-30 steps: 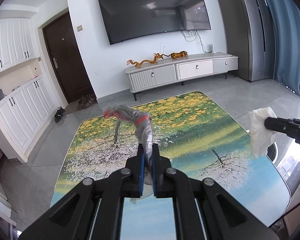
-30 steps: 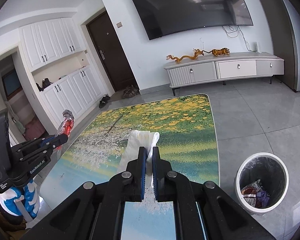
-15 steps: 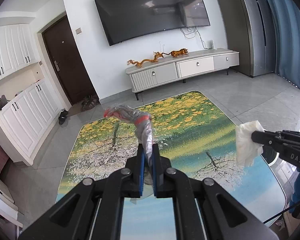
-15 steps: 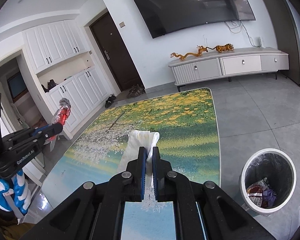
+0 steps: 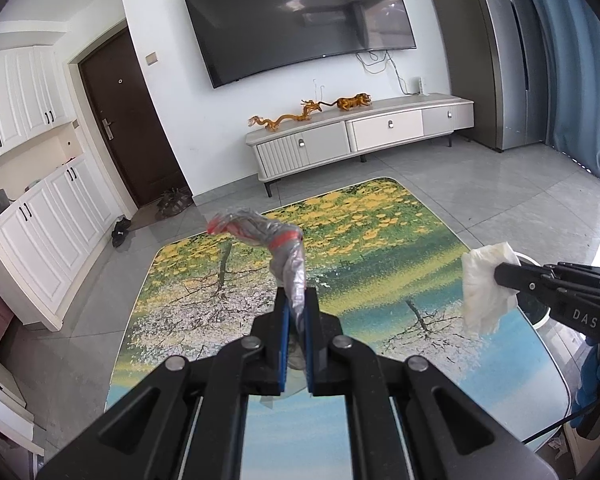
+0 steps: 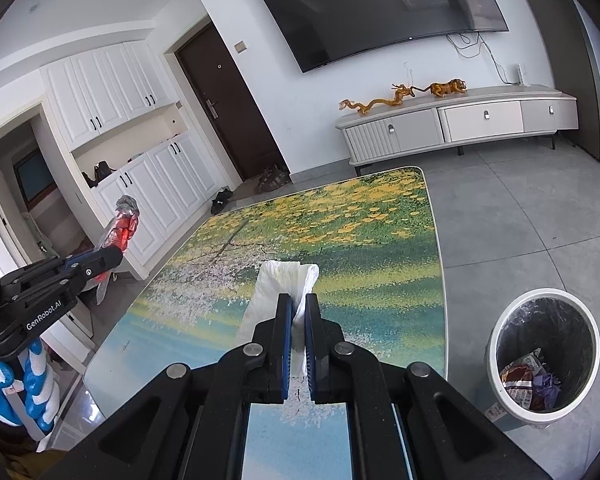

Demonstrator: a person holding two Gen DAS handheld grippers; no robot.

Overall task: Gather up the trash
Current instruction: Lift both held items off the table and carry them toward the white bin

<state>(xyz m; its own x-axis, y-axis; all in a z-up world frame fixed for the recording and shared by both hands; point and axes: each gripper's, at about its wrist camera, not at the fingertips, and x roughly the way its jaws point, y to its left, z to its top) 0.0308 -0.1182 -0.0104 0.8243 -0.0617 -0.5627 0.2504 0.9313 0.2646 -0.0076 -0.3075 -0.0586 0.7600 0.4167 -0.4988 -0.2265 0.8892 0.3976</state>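
My left gripper [image 5: 295, 304] is shut on a crumpled silver and red plastic wrapper [image 5: 276, 240] and holds it above the table. It also shows at the left of the right wrist view [image 6: 100, 260], with the wrapper [image 6: 120, 228] sticking up. My right gripper [image 6: 298, 308] is shut on a white tissue [image 6: 284, 284] above the table; in the left wrist view the tissue [image 5: 484, 284] hangs from it at the right. A white trash bin [image 6: 544, 356] with a black liner and some trash inside stands on the floor right of the table.
The table [image 6: 380, 248] has a glossy tree and flower print top. A low TV cabinet [image 5: 360, 136] stands against the far wall under a wall TV [image 5: 300, 20]. White cupboards [image 6: 132, 152] and a dark door [image 6: 224, 108] are at the left.
Both grippers have kept their hold. The right gripper with the tissue has shifted slightly toward the table's right edge, so the bin looks closer; the left gripper has barely moved.
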